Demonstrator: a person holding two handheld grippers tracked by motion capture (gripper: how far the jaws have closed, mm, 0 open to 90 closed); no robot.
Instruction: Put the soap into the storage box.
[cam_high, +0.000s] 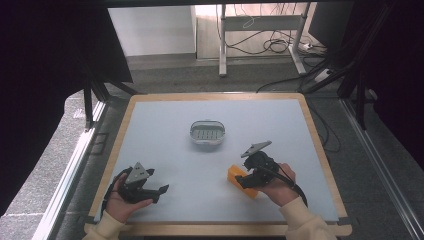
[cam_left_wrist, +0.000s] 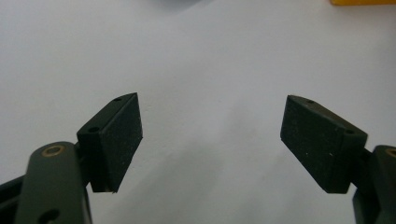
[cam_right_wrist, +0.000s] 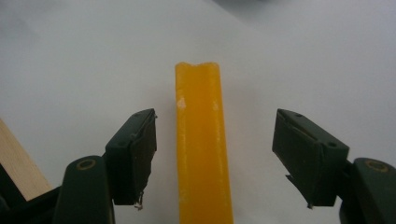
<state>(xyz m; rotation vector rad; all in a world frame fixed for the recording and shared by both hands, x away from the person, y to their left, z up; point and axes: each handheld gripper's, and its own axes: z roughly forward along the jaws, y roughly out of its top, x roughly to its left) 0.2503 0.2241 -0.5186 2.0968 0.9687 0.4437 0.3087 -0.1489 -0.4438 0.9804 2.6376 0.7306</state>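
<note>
A long orange-yellow block lies on the pale table mat, right of centre near the front. My right gripper sits over it, open, and in the right gripper view the block runs straight up between the two jaws without touching either pad. My left gripper rests at the front left, held in a hand, open with nothing between its jaws. A small metal basket with a perforated bottom stands at the middle of the mat, apart from both grippers.
The mat sits on a wooden board whose edge frames it on all sides. Beyond the board are a grey floor, desk legs and loose cables. A black frame post stands at the left.
</note>
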